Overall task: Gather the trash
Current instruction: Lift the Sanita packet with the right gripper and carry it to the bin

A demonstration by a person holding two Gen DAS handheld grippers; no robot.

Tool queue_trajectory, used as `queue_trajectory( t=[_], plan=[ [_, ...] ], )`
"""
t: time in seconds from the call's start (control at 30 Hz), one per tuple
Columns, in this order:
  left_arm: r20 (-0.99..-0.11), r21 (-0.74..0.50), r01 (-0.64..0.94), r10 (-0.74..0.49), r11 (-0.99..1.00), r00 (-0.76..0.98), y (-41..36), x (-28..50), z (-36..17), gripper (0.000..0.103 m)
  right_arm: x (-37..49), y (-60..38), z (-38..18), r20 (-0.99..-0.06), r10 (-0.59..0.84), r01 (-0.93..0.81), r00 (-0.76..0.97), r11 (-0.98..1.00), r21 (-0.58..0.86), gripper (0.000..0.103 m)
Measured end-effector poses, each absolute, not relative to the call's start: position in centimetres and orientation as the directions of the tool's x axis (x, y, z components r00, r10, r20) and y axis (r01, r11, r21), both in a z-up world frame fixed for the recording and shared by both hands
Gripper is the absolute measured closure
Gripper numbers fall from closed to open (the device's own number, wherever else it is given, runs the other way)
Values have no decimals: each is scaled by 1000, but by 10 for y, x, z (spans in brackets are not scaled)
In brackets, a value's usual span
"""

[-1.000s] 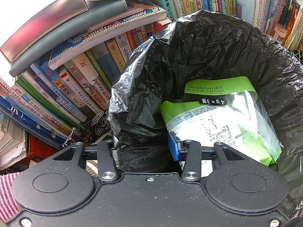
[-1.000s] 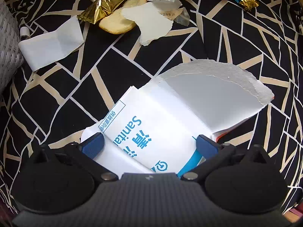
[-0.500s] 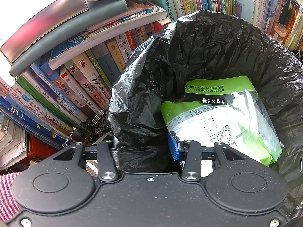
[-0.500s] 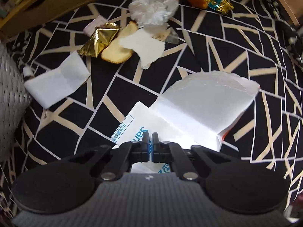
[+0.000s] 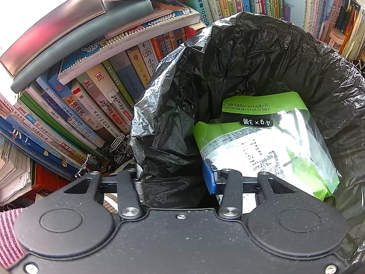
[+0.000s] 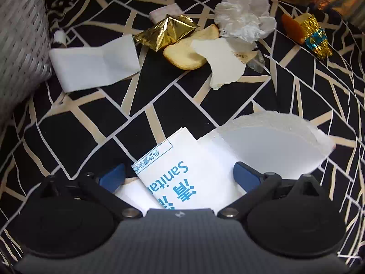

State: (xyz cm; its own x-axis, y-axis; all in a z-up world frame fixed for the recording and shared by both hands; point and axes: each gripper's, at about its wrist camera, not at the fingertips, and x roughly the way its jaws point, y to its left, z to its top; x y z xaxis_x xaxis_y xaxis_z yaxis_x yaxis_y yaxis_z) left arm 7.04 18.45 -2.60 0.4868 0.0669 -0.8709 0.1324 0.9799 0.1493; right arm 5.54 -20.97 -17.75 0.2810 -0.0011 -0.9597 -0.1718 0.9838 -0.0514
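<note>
**Torn paper packet lying between the spread fingers of the right gripper**

Black cloth with a cream line pattern [image 6: 159, 96] covers the surface under the right gripper [image 6: 180, 175], whose jaws are opening and stand wide, pads clear of everything. Directly below and between them lies the white paper packet [image 6: 182, 171] with blue print, its torn flap [image 6: 273, 143] curling up just ahead of the right-hand finger. Judged from its thin, creased look, the packet is very light, limp and flat against the cloth; a pinch straight down on the face would likely slide off, so the raised flap or the near folded edge offers the better hold. Paper this thin may also tear further if tugged.

Farther ahead of the gripper lie more pieces: a folded white strip [image 6: 93, 64] to the left, a gold foil wrapper [image 6: 168, 32] touching a biscuit piece [image 6: 182, 57], a torn paper scrap [image 6: 221, 61], a crumpled white tissue [image 6: 246, 18], and an orange item in gold foil [image 6: 305, 32] to the far right. A woven white basket [image 6: 20, 41] stands at the far left.

Bookshelves [image 5: 91, 91] fill the background of the left wrist view. The left gripper [image 5: 173, 180] pinches the rim of the black bin bag [image 5: 251, 57], holding its mouth open; a green and clear snack packet [image 5: 269, 141] already rests inside, just ahead of the right-hand finger.
</note>
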Motion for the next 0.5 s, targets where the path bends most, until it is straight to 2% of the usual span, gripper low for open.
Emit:
queue_trajectory(
  t=[0.07,0.1,0.13,0.17,0.2,0.5],
  plan=[
    [-870,150,133,67,980,488,184,70,-26,62,53,-209,-175,-956,-3,-152,292,987,-50,10],
    [-870,151,134,68,979,488,184,70,-26,62,51,-209,-171,-952,-3,-145,305,988,-50,21],
    [-870,149,134,66,980,488,184,70,-26,62,50,-208,-165,-947,-7,-130,321,990,-51,38],
    [-870,148,135,64,980,488,185,70,-26,62,49,-207,-159,-941,-21,-106,338,993,-60,46],
    [-870,148,135,64,980,488,185,70,-26,62,54,-211,-156,-939,-34,-80,343,995,-65,60],
    [-871,143,134,60,981,488,185,69,-26,62,64,-240,-140,-912,-100,113,397,992,-60,75]
  ],
)
